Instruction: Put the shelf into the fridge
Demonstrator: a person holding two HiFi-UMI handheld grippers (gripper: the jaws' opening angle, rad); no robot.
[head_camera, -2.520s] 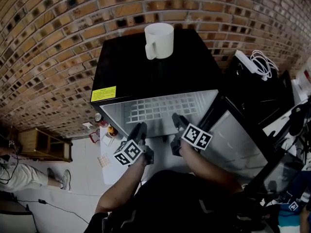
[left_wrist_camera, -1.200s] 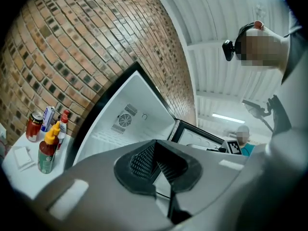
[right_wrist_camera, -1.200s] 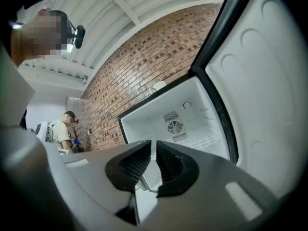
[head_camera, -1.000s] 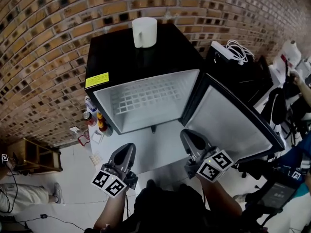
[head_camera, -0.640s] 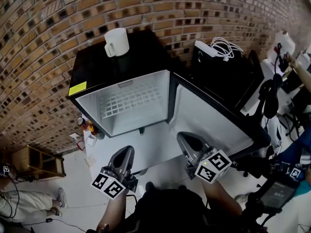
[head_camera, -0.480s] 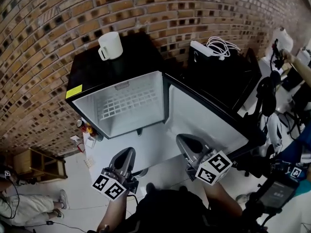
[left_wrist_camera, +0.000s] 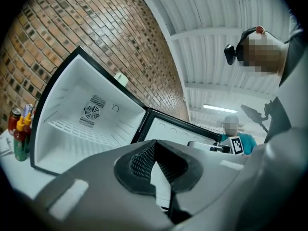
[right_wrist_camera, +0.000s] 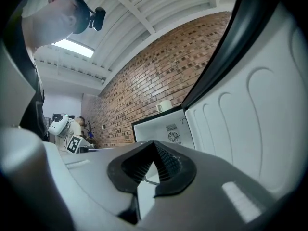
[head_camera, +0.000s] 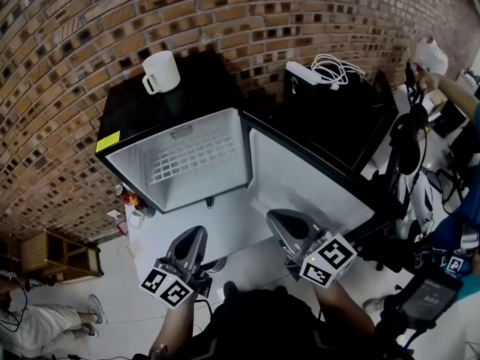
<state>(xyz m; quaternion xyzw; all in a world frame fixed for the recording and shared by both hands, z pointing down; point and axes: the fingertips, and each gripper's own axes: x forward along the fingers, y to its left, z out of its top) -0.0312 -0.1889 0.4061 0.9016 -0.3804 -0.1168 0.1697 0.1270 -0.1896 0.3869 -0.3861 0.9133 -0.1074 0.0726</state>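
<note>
Shelf (head_camera: 192, 160) inside fridge (head_camera: 204, 88), door (head_camera: 300, 180) wide open

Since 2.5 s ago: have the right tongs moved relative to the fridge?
Yes. The right tongs have backed away from the fridge opening toward the person; they were at the shelf front.

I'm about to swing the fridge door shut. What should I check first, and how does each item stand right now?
1. Shelf inside the fridge: ok.
2. Shelf seated on both side rails: cannot tell.
3. Left gripper shut and empty: ok.
4. Right gripper shut and empty: ok.
5. Door wide open, nothing seen in the doorway: ok.
6. Mug upright on the fridge top: ok.
</note>
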